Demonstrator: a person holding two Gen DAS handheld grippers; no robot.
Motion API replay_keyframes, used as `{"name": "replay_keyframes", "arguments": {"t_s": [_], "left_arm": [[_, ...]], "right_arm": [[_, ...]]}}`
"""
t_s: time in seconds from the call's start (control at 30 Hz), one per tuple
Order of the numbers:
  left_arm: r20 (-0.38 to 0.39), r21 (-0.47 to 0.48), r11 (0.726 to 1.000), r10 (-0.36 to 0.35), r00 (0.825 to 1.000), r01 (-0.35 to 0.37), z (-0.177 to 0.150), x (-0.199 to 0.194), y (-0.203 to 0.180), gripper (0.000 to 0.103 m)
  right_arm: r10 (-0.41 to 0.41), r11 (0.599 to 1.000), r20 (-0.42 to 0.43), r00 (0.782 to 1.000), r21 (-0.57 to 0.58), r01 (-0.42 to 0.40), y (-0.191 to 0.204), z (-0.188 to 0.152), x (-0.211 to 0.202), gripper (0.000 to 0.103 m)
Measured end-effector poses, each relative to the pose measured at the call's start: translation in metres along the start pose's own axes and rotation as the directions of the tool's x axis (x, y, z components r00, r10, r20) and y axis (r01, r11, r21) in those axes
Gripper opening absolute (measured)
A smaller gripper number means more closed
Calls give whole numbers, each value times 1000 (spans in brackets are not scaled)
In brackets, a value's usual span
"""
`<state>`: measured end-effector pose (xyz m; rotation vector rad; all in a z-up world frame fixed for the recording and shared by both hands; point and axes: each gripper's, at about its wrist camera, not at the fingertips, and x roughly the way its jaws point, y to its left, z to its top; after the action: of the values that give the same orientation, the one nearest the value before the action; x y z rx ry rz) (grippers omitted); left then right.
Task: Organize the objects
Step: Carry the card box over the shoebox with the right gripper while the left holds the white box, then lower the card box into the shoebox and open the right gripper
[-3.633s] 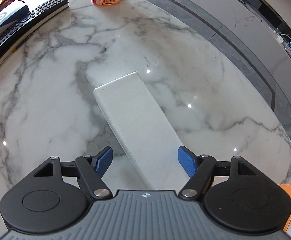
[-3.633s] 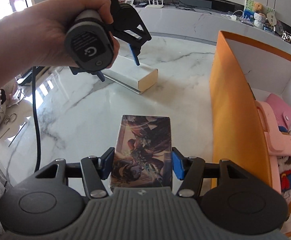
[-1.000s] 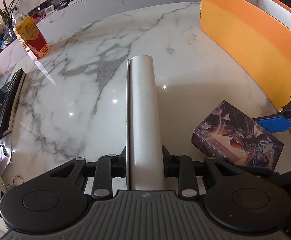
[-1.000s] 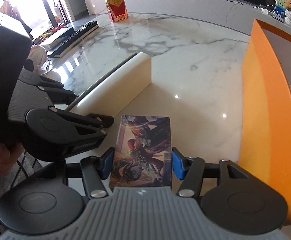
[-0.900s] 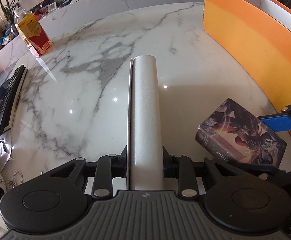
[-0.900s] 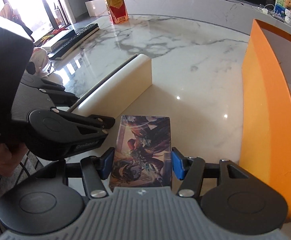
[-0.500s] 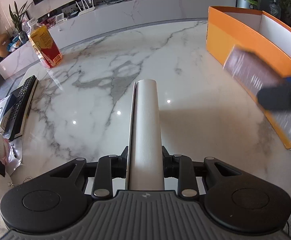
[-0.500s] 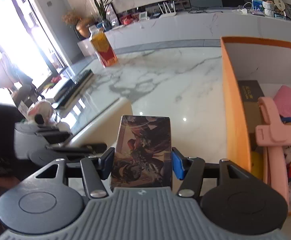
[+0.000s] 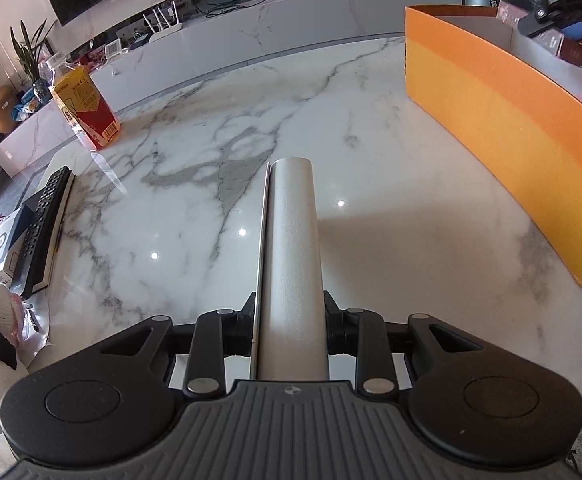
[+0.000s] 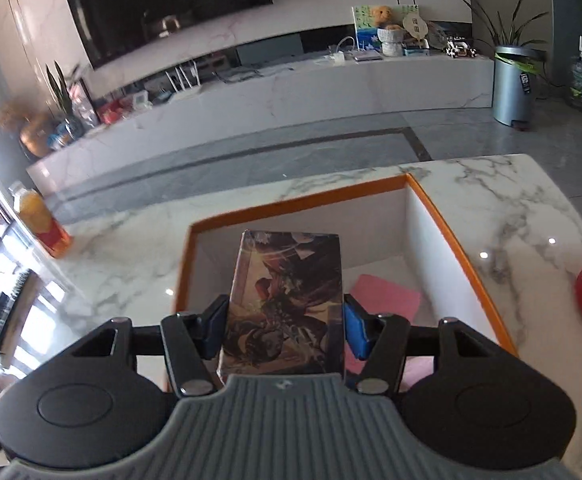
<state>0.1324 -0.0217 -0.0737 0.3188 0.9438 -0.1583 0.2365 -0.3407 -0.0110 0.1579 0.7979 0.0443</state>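
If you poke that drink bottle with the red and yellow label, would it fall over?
Probably, if poked up high. The bottle stands upright, tall and narrow, on the glossy marble table, so a high push could tip it, while a low nudge would more likely slide it. It looks like clear plastic with drink inside, so it likely wouldn't break. Once down, it might roll.

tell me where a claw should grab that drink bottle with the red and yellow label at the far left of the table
Take the drink bottle across its labelled body, coming in level from the open table side. It stands upright and alone, so nothing blocks a side approach; the narrower cap end looks like it offers less to hold.
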Motion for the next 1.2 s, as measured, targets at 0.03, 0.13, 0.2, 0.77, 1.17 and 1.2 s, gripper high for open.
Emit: {"name": "replay_keyframes", "arguments": {"t_s": [0.03, 0.13, 0.2, 0.77, 1.17, 1.2], "left_arm": [[0, -2, 1000, -2, 1000, 2, 0, 0, 1, 33], [-2, -10, 1000, -8, 1000, 8, 0, 1, 2, 33], [-13, -19, 1000, -11, 1000, 10, 1, 4, 2, 33], [-53, -11, 1000, -15, 998, 14, -3, 16, 0, 34], [-35, 43, 999, 7, 999, -6, -3, 14, -7, 36], [-25, 44, 999, -3, 1000, 4, -3, 14, -7, 38]], "right_arm": [[-14, 1000, -23, 1000, -10, 14, -3, 4, 12, 60], [-46, 997, -66, 997, -64, 42, -6, 9, 38, 60], [-63, 993, -97, 993, -110, 53, -1, 8, 55, 60], [-198, 961, -133, 971, -222, 165, 7, 7, 102, 60], [-256, 917, -58, 965, -330, 223, 25, -1, 84, 75], [-259, 908, -19, 966, -346, 237, 30, -3, 73, 80]]}}
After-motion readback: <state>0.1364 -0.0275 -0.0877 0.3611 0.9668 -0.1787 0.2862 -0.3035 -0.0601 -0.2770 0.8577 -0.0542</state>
